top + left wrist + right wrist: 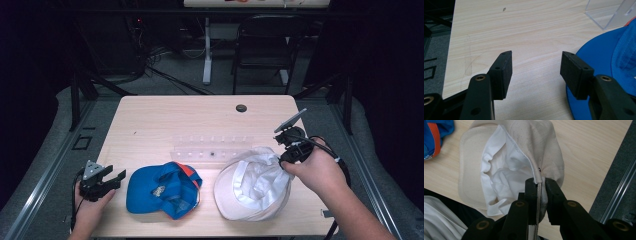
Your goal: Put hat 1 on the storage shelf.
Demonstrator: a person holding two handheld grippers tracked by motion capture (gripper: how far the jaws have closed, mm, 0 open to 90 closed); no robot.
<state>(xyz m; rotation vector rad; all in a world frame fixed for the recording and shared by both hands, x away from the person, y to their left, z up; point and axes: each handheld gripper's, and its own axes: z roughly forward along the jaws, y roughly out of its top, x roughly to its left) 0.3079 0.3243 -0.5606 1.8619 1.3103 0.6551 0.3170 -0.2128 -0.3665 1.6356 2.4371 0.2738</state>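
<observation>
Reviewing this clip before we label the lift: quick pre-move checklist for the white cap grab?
1. Right gripper pinches the white cap at its rim: ok, both pads press on the fabric edge.
2. Grip depth: cannot tell; only a thin seam sits between the pads.
3. Cap free of the blue cap: ok, bare table shows between them.
4. Clear plastic stand out of the lift path: ok, it lies behind the caps, apart from the gripper.
5. Left gripper idle: ok, jaws open, nothing between them, beside the blue cap.
</observation>
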